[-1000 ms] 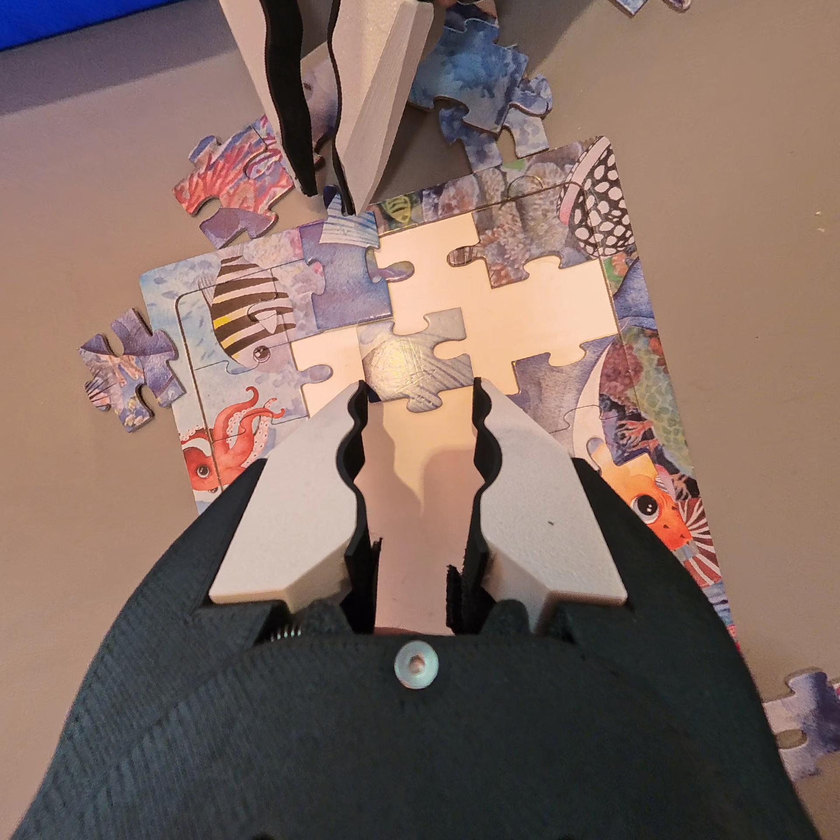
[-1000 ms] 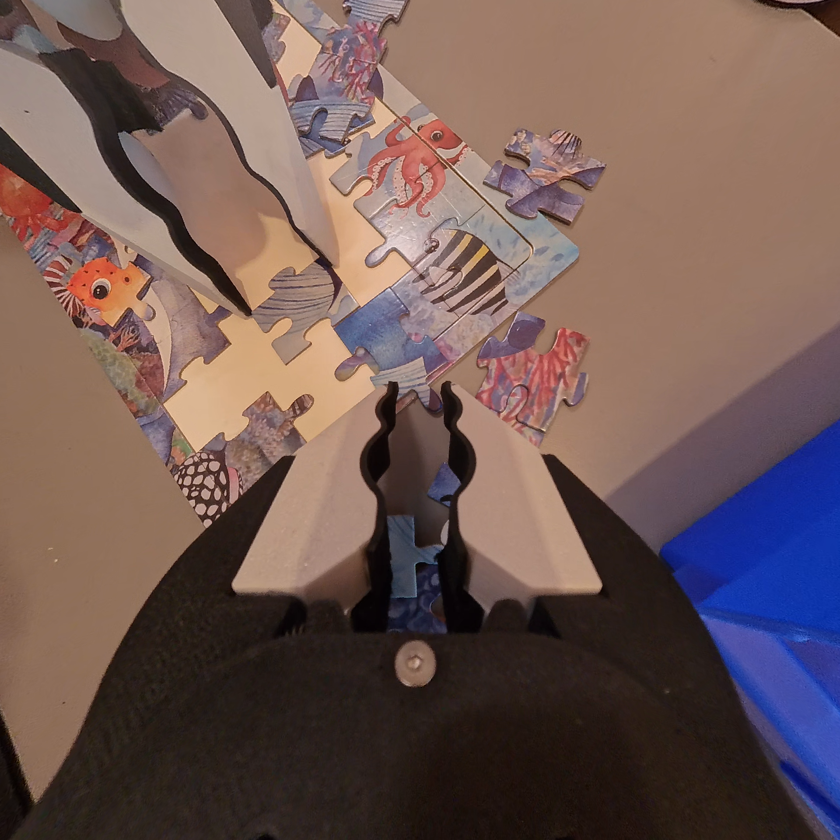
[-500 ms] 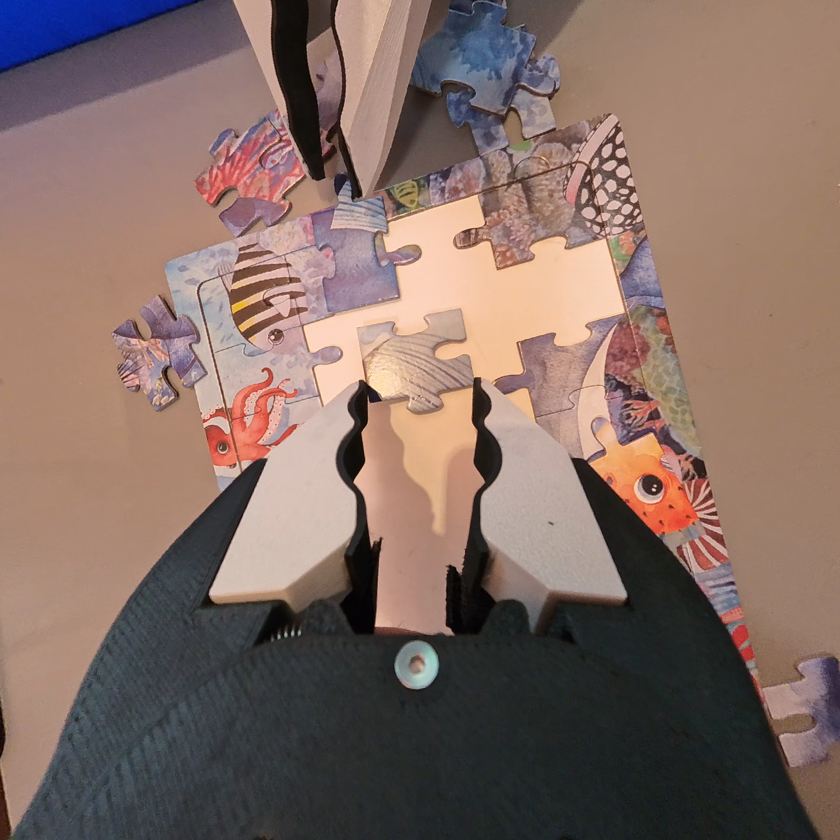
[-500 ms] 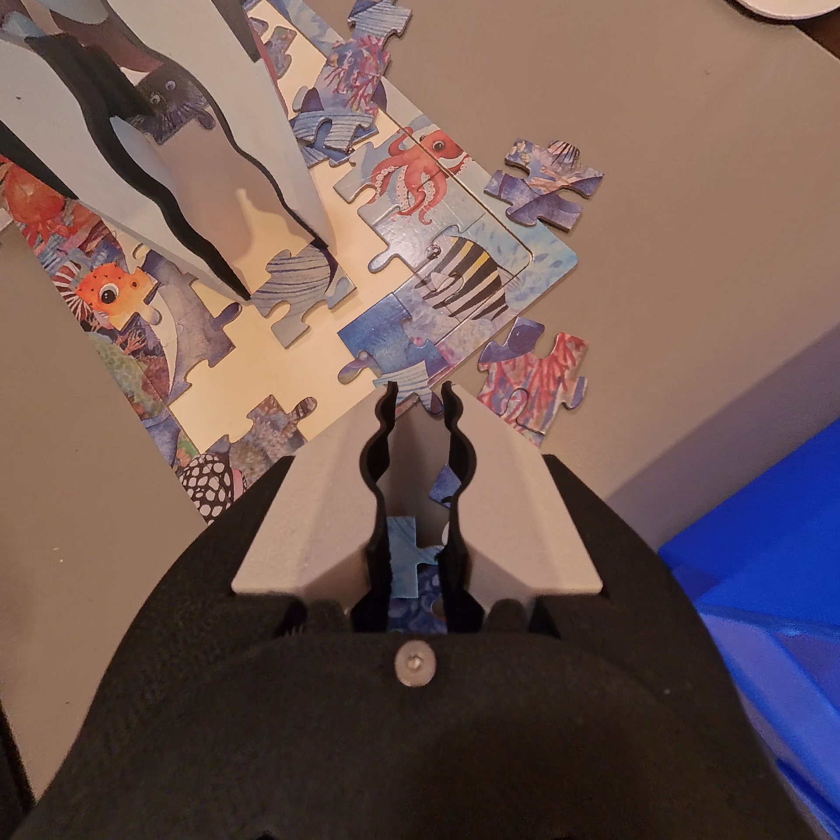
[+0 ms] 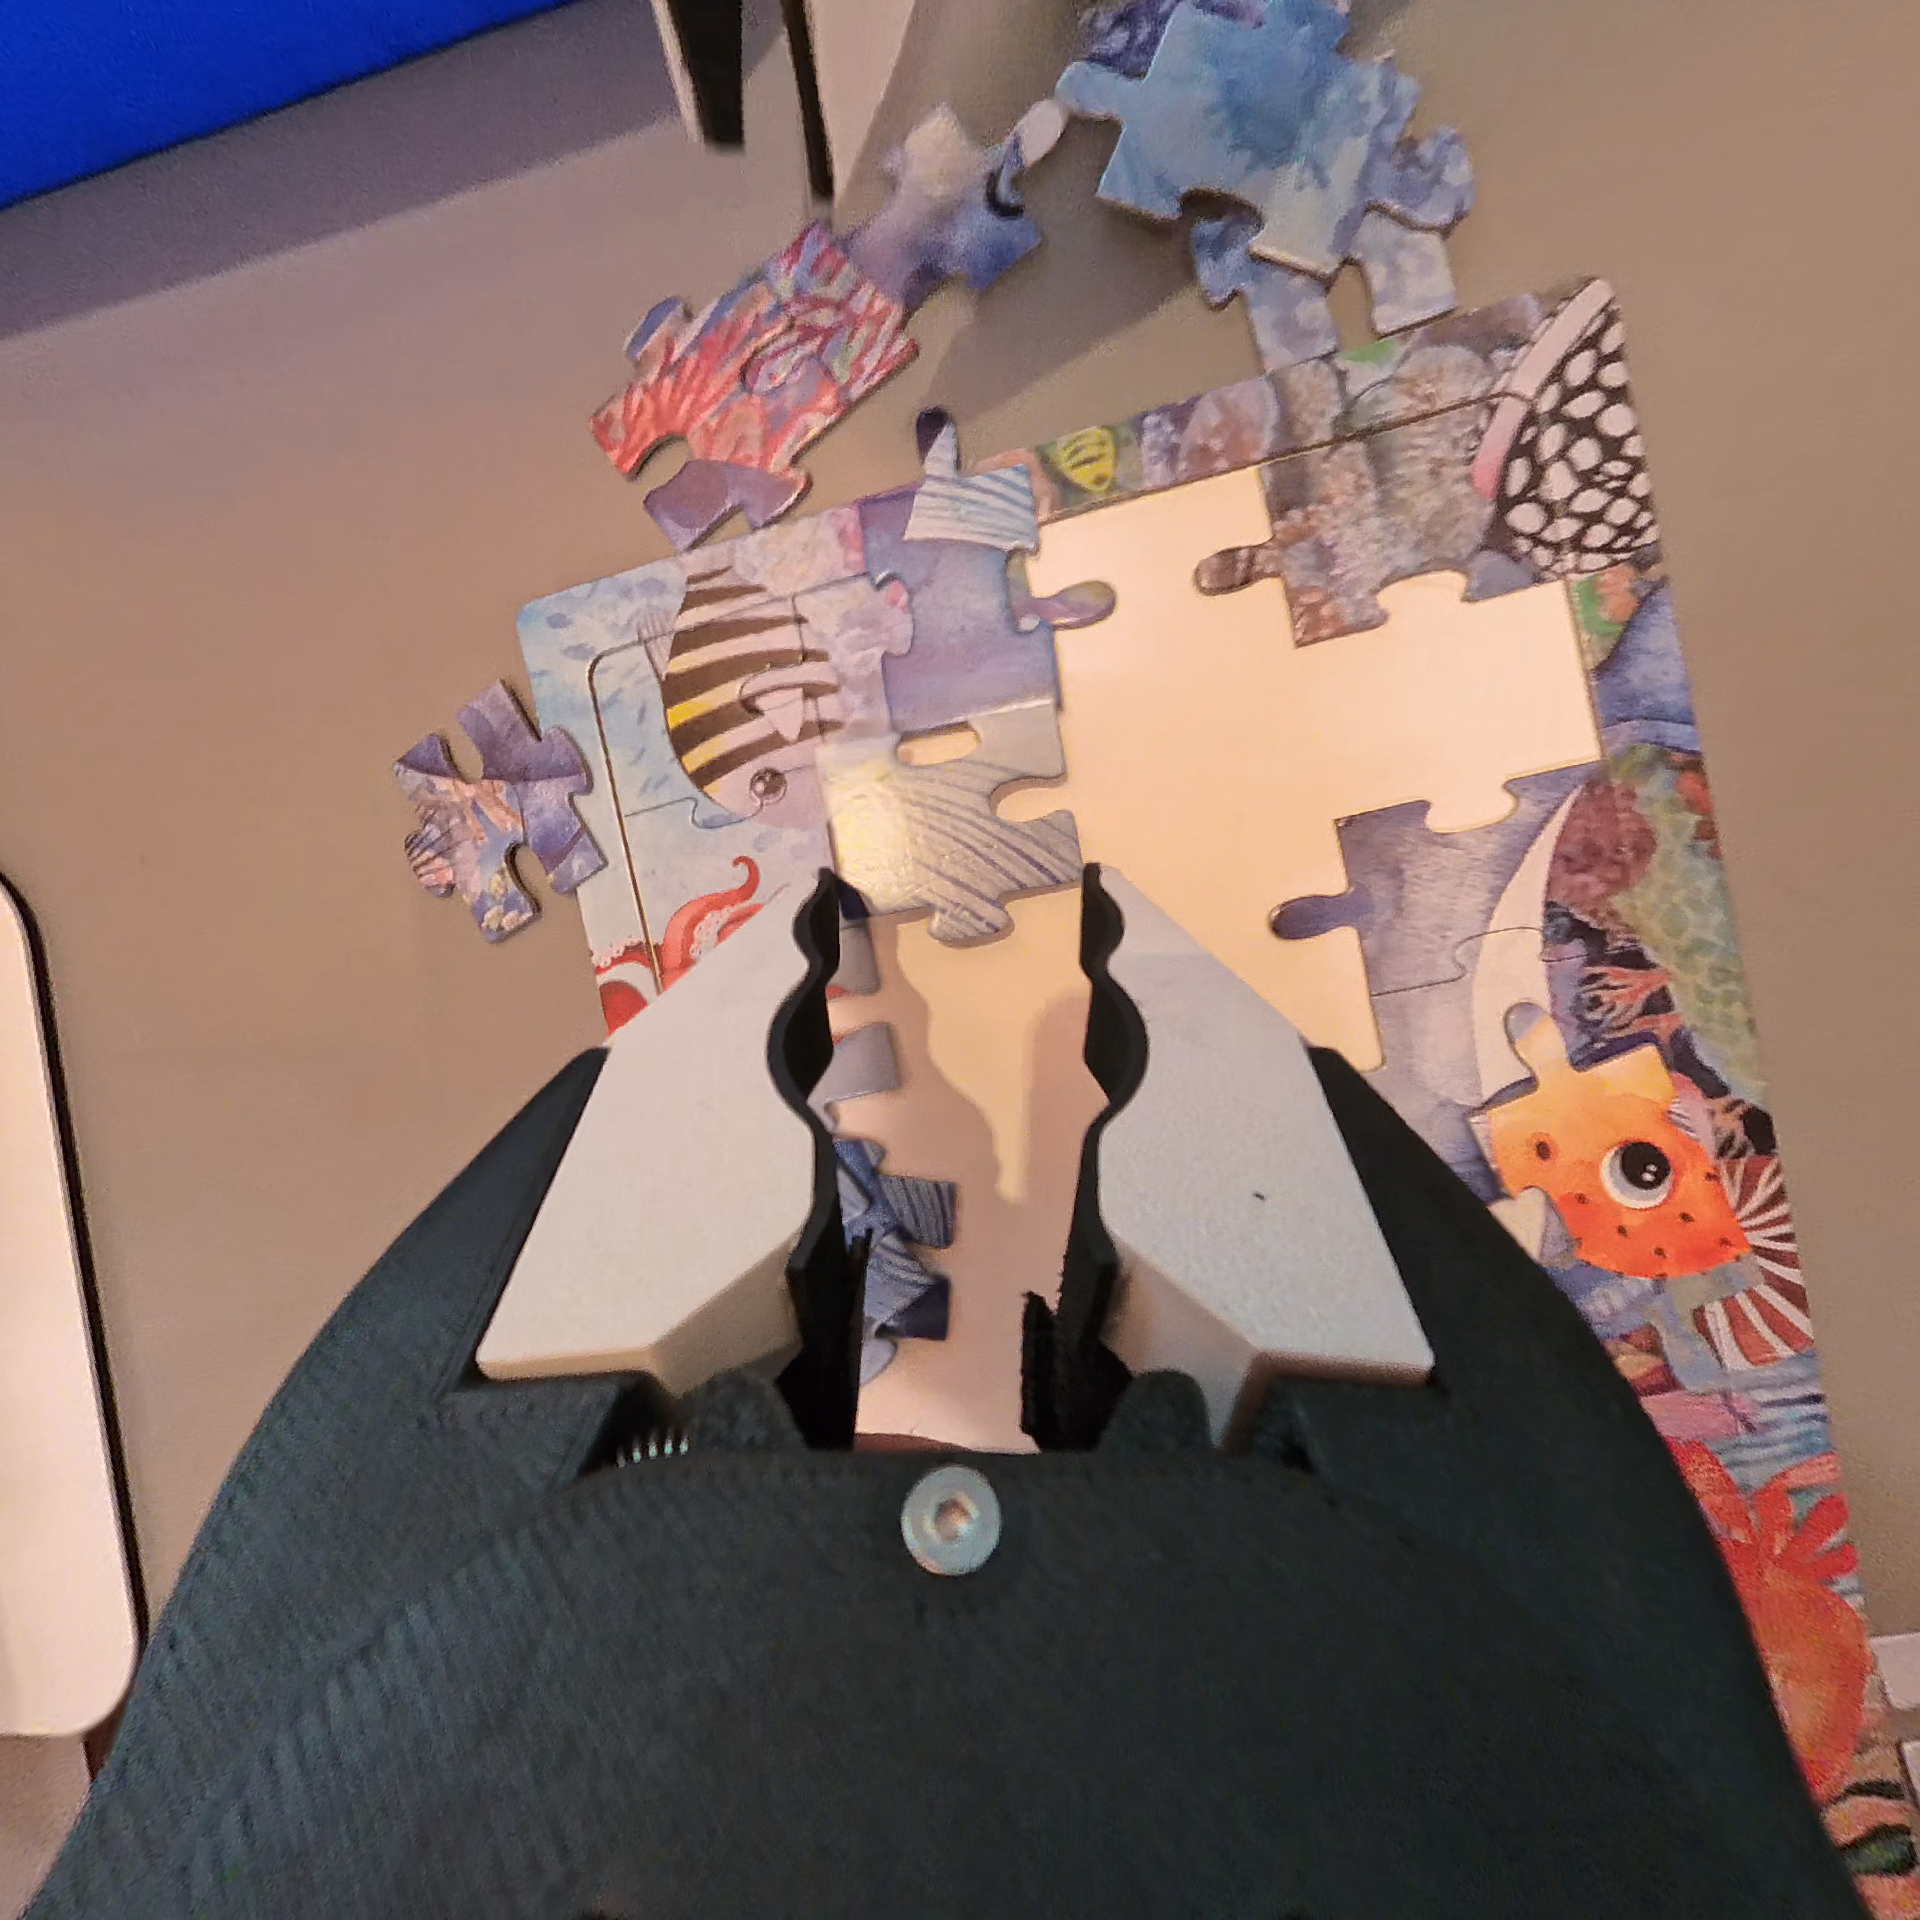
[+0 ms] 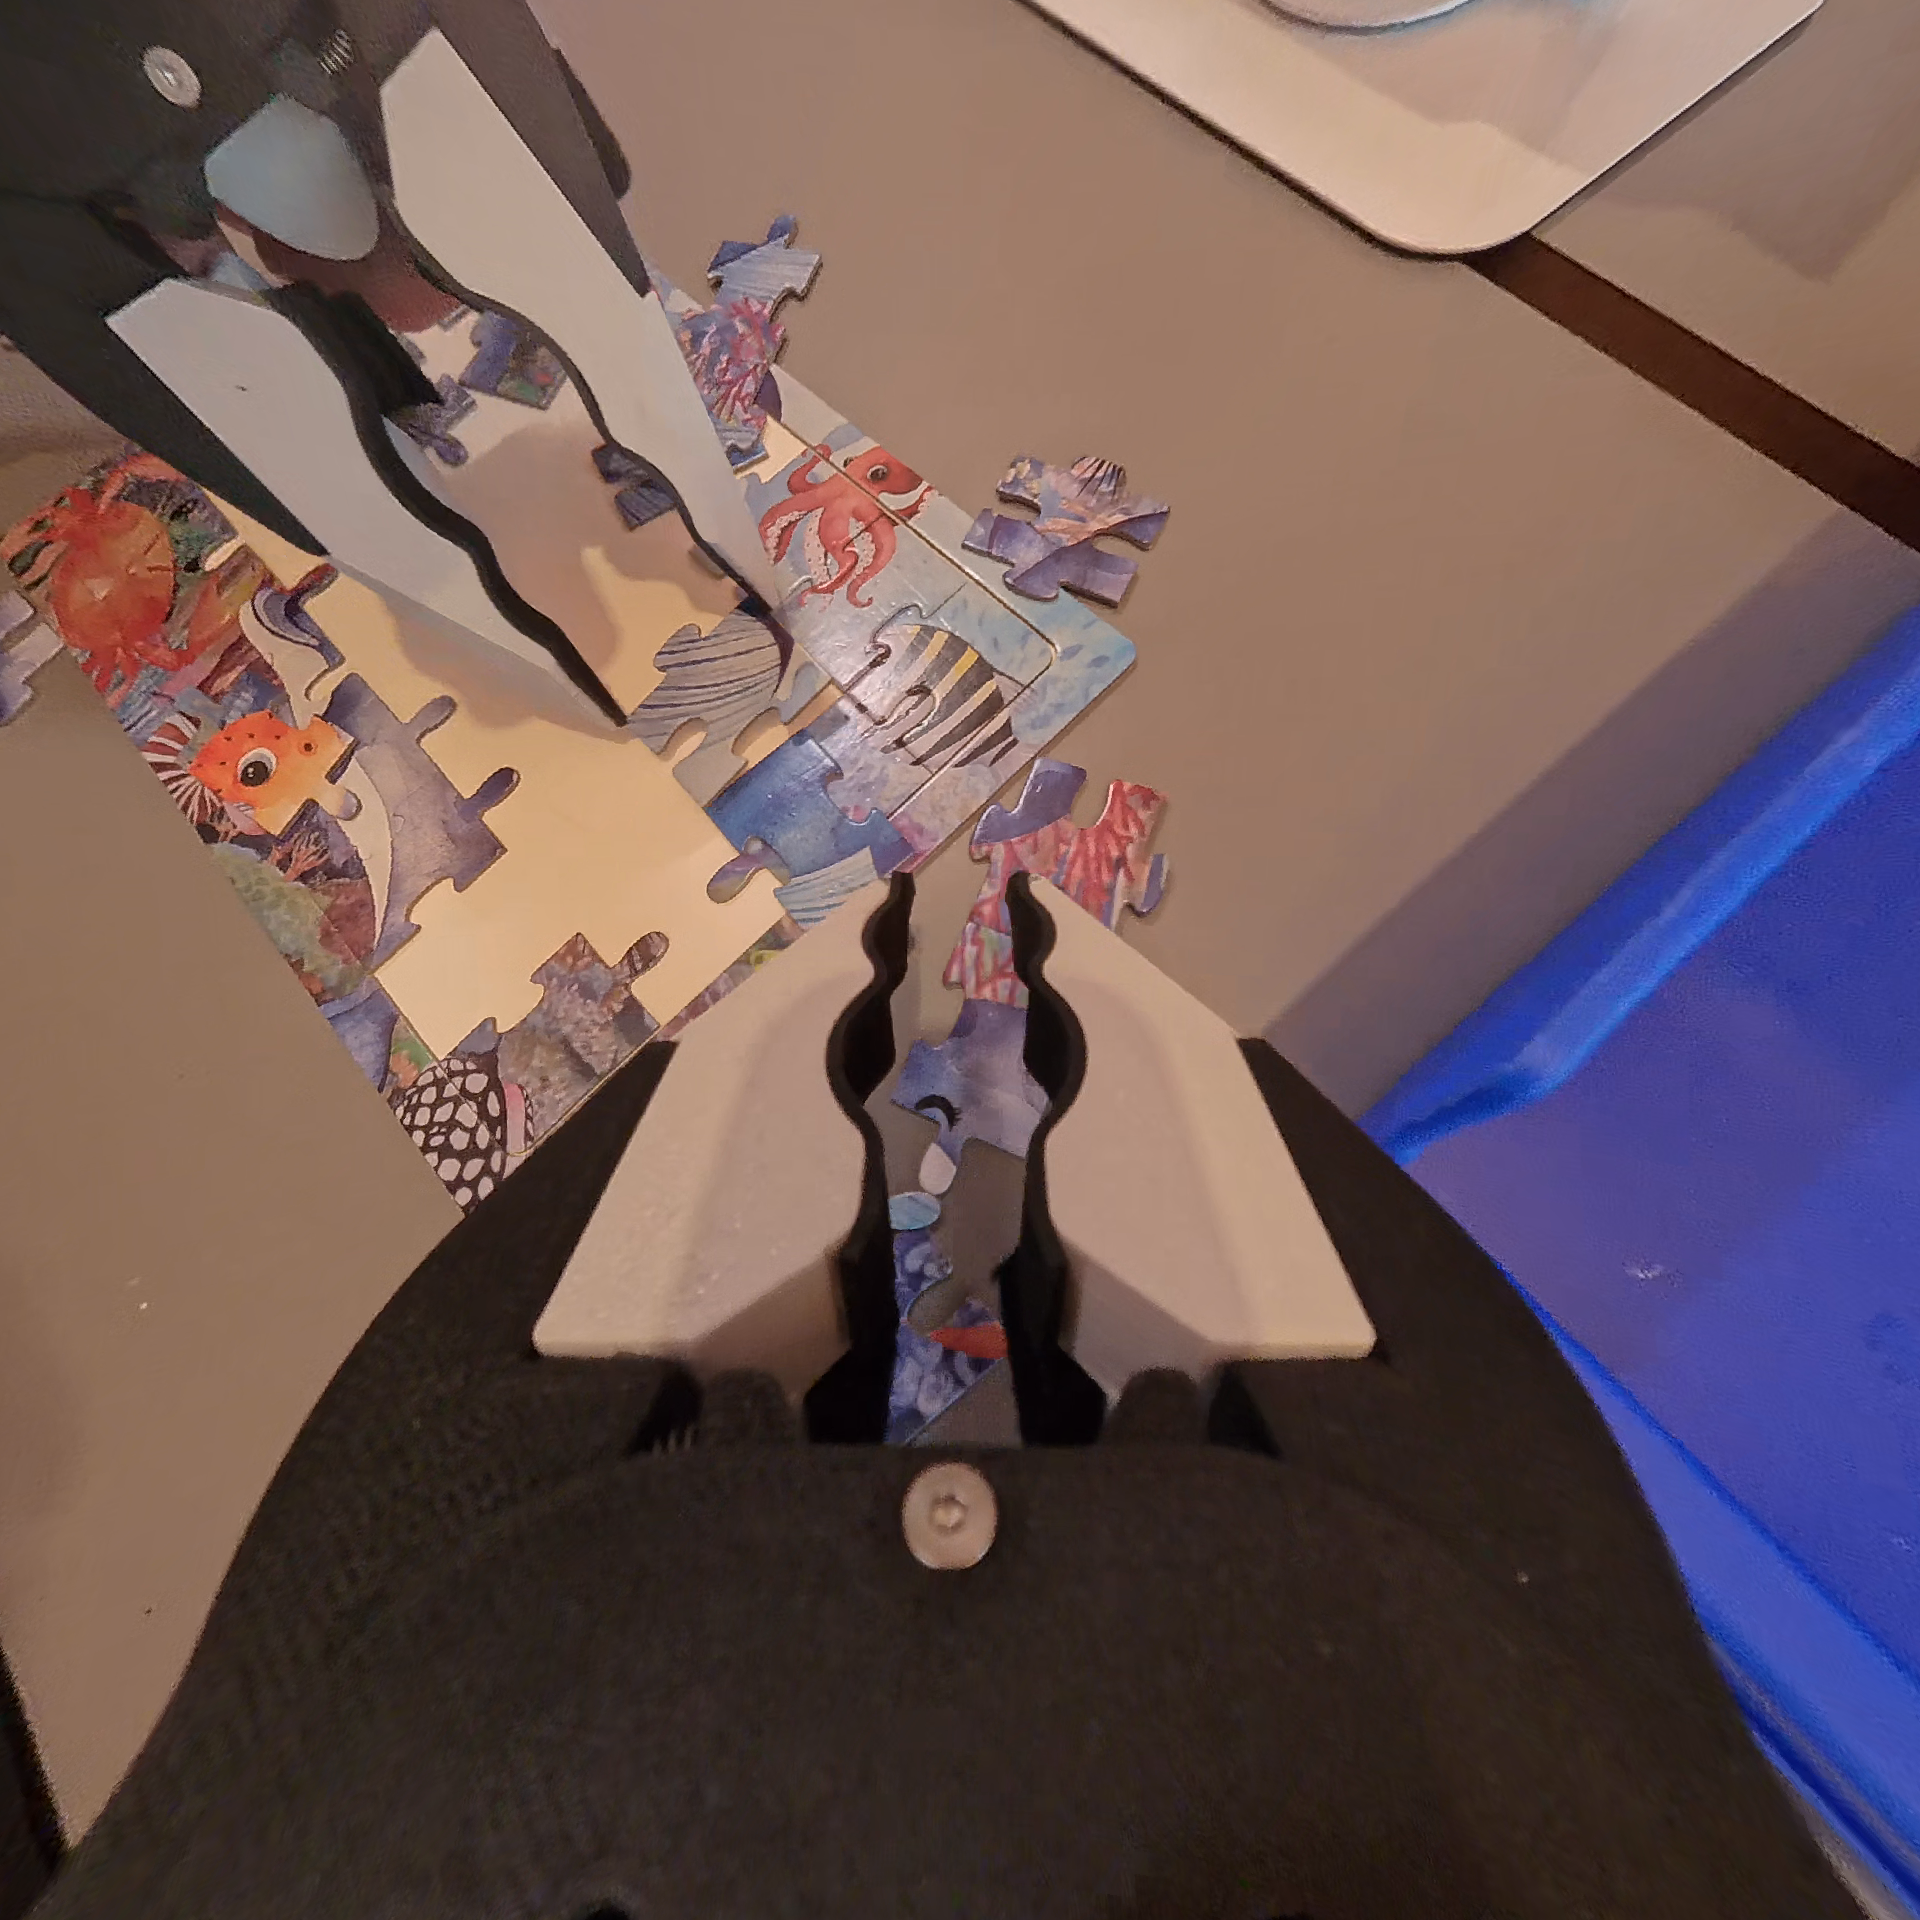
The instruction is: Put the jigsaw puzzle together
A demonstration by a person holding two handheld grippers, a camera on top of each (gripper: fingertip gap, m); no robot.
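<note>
The puzzle tray (image 5: 1299,727) lies on the grey table, its border and several pieces in place and a bare patch in the middle; it also shows in the right wrist view (image 6: 582,831). A pale striped piece (image 5: 945,821) lies flat in the tray against the striped-fish pieces (image 5: 727,686). My left gripper (image 5: 961,894) is open and empty, its tips just behind that piece. In the right wrist view the left gripper (image 6: 696,665) stands over the striped piece (image 6: 717,675). My right gripper (image 6: 961,894) is narrowly open and empty, above loose pieces beside the tray.
Loose pieces lie around the tray: a red coral piece (image 5: 758,405), a blue piece (image 5: 1278,177), a purple piece (image 5: 499,810), one with an eye (image 6: 966,1091). A blue bin (image 6: 1662,1039) stands to the right. A white board (image 6: 1455,125) lies at the far edge.
The striped piece has slid from the tray's middle up against the fish pieces, with my left gripper behind it. My right gripper has drawn back from the tray.
</note>
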